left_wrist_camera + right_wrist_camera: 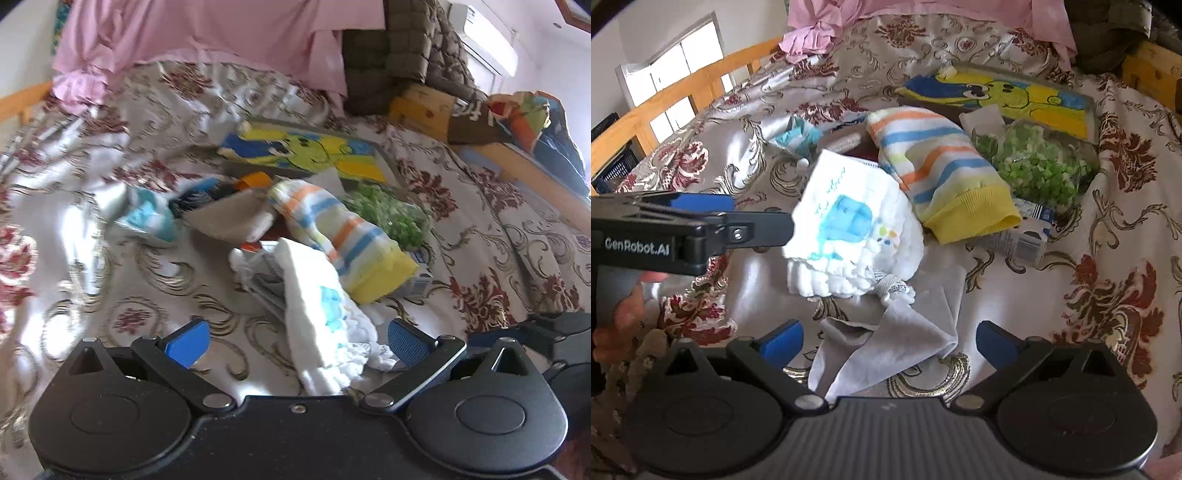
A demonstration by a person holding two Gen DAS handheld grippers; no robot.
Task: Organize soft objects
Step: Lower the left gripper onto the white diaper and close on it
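A white diaper with a blue print (849, 229) lies on the bed; in the left wrist view the diaper (325, 325) sits between my open left fingers. My left gripper (297, 341) is open around it, not closed; it shows from the side in the right wrist view (701, 221), touching the diaper's left edge. A striped sock with a yellow cuff (938, 166) lies just behind. A grey cloth (886, 347) lies between the open fingers of my right gripper (888, 341), which holds nothing.
A bag of green pieces (1041, 166), a small carton (1027, 236), a cartoon-print tray (1034, 99) and a blue-white cloth (147, 218) lie on the floral bedspread (1108, 277). A pink sheet (203, 33) and wooden bed rail (683, 96) stand behind.
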